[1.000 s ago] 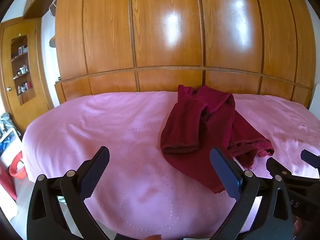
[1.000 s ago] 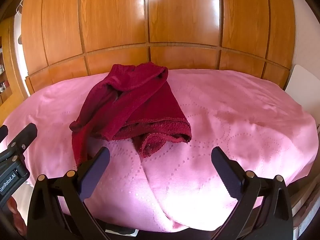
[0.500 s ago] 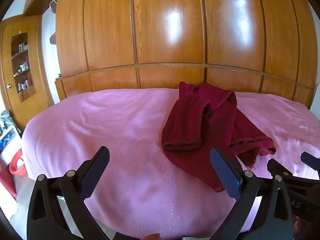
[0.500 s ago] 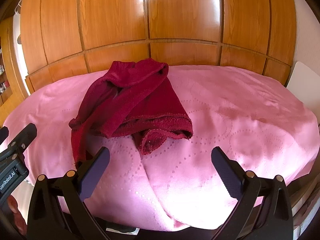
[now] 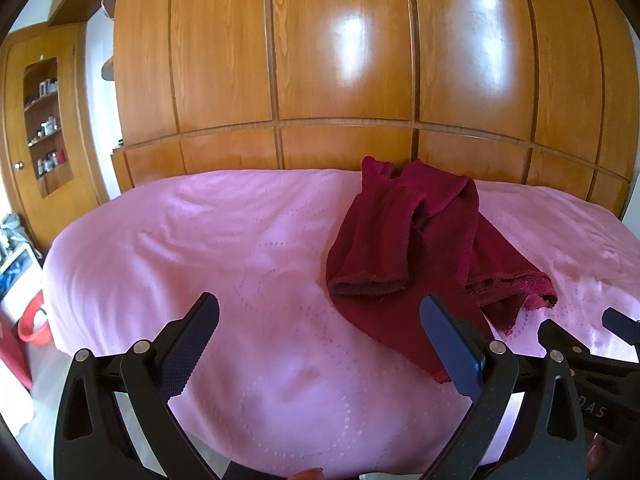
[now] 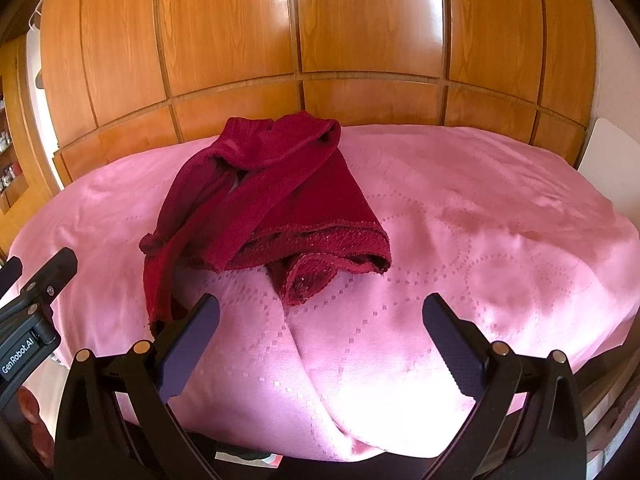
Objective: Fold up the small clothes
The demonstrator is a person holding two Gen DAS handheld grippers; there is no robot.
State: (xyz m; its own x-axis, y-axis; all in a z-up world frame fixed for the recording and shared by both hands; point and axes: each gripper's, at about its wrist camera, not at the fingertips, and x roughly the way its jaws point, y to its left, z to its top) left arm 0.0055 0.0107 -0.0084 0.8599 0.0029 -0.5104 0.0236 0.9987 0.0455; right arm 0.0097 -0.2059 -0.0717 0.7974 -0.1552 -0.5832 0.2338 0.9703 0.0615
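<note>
Nearest in each wrist view are the tools themselves: the left tool (image 5: 320, 344) and the right tool (image 6: 320, 344) both stand with their fingers spread wide and nothing between them, held above the near edge of the bed (image 5: 160, 248), neither touching cloth. Just beyond them lies the dark red garment (image 5: 404, 256), crumpled on the pink bedspread (image 6: 460, 248) and not yet folded at all. Its long axis runs away from the person, from a ragged hem at the near end towards a bunched collar or waistband close to the wooden panelling (image 5: 340, 60) at the far side. From the left tool the garment lies ahead and to the right, with a narrow strip of it reaching almost under the right-hand finger; from the right tool it lies ahead and to the left, its turned-up hem corner (image 6: 308, 280) just beyond the gap between the fingers. So it sits roughly between the two tools, and I judge the left one slightly nearer to its trailing strip, the right one nearer to the loose hem. A likely first step is spreading it flat, each tool taking its own near corner. Furthest off, a shelf niche (image 5: 44, 120) shows at the left
</note>
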